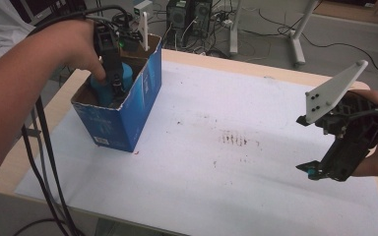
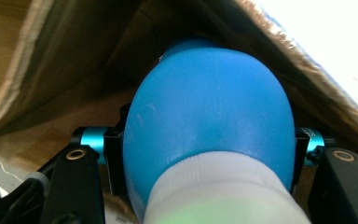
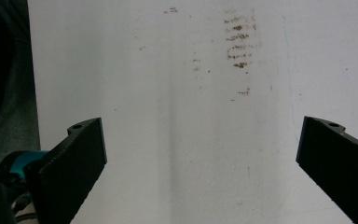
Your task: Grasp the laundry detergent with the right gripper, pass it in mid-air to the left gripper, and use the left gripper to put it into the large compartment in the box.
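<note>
1. the left gripper [image 1: 112, 78] reaches down into the blue box [image 1: 142, 93] that stands near the table's far left corner, and its jaws are clamped on the blue bottle [image 2: 209, 116], one jaw on each flank of the rounded body, as the left gripper view has it.
2. the blue bottle sits inside the blue box, close to the brown cardboard wall [image 2: 42, 60], with its paler, ridged band [image 2: 223, 191] toward the camera.
3. handling, as i judge it: smooth rounded plastic, so likely slippery where the body curves away. it looks light and fairly stiff, though a hollow body may give under a hard squeeze; whether it holds liquid i cannot tell from here.
4. the best hold is probably where the jaws sit now, across the widest part just above the ridged band, which would stop it sliding through.
5. the box wall's torn rim [image 1: 128, 101] is close, so a straight lift seems wise, lest the bottle catch the rim or drag the box along.
6. the left hand [image 1: 76, 46] grips from above, forearm coming in from the near left edge, wrist bent to point the gripper steeply down.
7. the right gripper [image 1: 320, 169] hangs over the white sheet [image 1: 216, 177] by the table's right edge, jaws spread wide with nothing between them, well apart from the box.
</note>
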